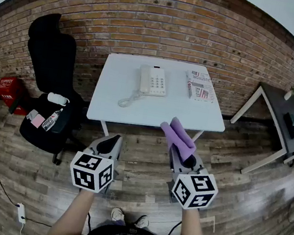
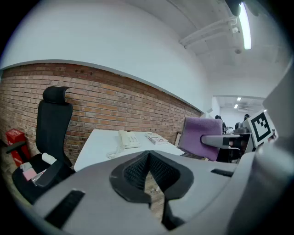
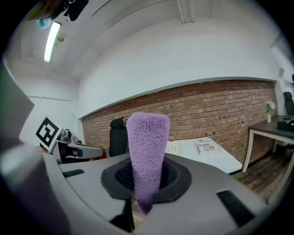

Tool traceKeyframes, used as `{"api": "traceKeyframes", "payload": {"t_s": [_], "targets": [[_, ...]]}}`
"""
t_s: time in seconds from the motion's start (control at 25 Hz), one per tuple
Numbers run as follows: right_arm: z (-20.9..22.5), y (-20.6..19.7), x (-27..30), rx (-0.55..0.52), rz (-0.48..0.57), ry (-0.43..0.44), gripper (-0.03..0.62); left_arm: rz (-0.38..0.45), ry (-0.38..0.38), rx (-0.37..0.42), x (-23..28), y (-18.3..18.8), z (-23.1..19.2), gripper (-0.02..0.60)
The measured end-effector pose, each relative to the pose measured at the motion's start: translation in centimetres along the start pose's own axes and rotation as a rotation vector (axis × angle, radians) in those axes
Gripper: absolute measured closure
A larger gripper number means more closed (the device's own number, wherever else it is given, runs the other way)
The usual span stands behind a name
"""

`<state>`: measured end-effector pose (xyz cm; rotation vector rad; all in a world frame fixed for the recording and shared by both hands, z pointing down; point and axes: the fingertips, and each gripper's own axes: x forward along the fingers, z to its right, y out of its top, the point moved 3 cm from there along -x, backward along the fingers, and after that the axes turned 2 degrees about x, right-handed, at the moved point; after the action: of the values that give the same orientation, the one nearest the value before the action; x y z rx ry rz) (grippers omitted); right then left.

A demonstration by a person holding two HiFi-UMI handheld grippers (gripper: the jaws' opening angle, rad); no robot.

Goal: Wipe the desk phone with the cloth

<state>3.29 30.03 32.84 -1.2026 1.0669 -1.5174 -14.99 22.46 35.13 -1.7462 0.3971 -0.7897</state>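
Observation:
A cream desk phone (image 1: pixel 152 80) with a coiled cord sits on the white table (image 1: pixel 116 104), well ahead of both grippers. It also shows in the left gripper view as the phone (image 2: pixel 126 139). My right gripper (image 1: pixel 182 153) is shut on a purple cloth (image 1: pixel 178 137), which stands up out of its jaws as a folded strip (image 3: pixel 147 147). The left gripper (image 1: pixel 111 144) hangs beside it over the wooden floor with its jaws shut and nothing between them. Both are short of the table's near edge.
A printed magazine (image 1: pixel 200 86) lies on the table right of the phone. A black office chair (image 1: pixel 51 83) with small items on its seat stands at the left, a red box (image 1: pixel 8 91) beyond it. A dark desk (image 1: pixel 288 122) stands at the right. A brick wall runs behind.

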Motion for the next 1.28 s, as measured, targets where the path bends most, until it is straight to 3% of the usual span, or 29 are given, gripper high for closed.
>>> {"api": "traceKeyframes", "payload": {"t_s": [0.68, 1.0, 1.28], "targets": [[-2.5, 0.0, 5.2, -0.011, -0.02, -0.04, 0.549, -0.016, -0.061, -0.019, 1.8, -0.2, -5.7, 0.577], [0.2, 0.2, 9.6, -0.005, -0.036, -0.024, 0.549, -0.03, -0.066, -0.024, 6.5, 0.7, -7.0, 0.577], [5.3, 0.9, 16.0, 0.001, -0.062, 0.049, 0.549, -0.052, 0.004, -0.034, 13.2, 2.0, -8.9, 0.577]]}}
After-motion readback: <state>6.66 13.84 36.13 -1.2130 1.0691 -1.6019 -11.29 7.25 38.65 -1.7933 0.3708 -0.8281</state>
